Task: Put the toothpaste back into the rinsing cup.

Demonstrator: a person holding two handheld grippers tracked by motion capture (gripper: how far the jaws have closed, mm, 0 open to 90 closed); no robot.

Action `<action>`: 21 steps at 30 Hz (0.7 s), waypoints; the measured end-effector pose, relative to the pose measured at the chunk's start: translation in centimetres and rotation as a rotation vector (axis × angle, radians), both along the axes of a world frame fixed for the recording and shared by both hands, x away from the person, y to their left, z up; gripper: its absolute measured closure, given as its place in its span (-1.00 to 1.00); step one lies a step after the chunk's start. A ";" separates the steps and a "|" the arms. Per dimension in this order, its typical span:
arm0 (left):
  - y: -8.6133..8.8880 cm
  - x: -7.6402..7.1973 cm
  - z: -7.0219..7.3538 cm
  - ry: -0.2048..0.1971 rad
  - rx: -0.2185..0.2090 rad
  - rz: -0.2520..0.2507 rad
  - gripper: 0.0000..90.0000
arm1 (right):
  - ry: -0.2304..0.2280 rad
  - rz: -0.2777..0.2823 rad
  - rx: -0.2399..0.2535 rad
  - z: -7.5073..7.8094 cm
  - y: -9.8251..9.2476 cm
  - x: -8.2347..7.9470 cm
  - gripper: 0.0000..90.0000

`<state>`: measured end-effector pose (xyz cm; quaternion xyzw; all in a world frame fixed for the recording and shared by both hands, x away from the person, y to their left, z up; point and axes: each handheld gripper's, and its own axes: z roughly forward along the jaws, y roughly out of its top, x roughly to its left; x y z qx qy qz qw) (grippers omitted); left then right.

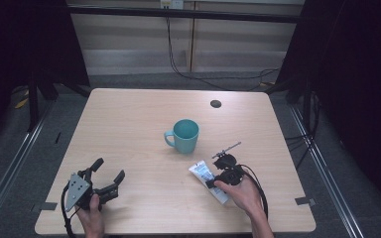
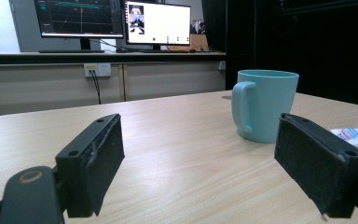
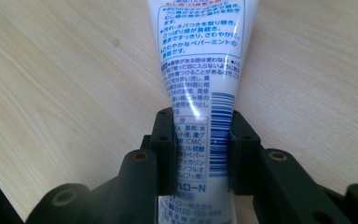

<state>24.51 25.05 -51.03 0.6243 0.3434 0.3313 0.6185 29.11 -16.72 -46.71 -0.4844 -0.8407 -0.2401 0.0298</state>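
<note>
Right gripper: closed on the white toothpaste tube, 2 black pads pressing the flat tail end from both sides, tube squeezed narrow between them. Tube lying on the wooden table, near the right front part, just in front of the teal mug and a little to the right of it; printed side with blue text and a barcode facing up.

Left gripper: jaws wide apart, holding nothing, touching nothing, resting low at the near left of the table. Pointing toward the mug, well apart from it.
</note>
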 end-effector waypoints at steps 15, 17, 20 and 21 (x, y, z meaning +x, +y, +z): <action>0.0 0.0 0.0 0.000 -0.001 0.000 -0.65 | -0.118 -0.053 0.101 1.3 -0.9 -0.4 0.54; 0.0 0.0 0.0 0.000 0.000 -0.001 -0.65 | -0.133 -0.062 0.120 1.6 -1.0 -0.4 0.54; 0.0 0.0 0.0 0.000 0.000 -0.001 -0.65 | -0.160 -0.079 0.148 1.9 -1.2 -0.5 0.54; 0.0 0.0 0.0 0.000 -0.001 0.000 -0.65 | -0.165 -0.075 0.152 1.9 -1.3 -0.5 0.54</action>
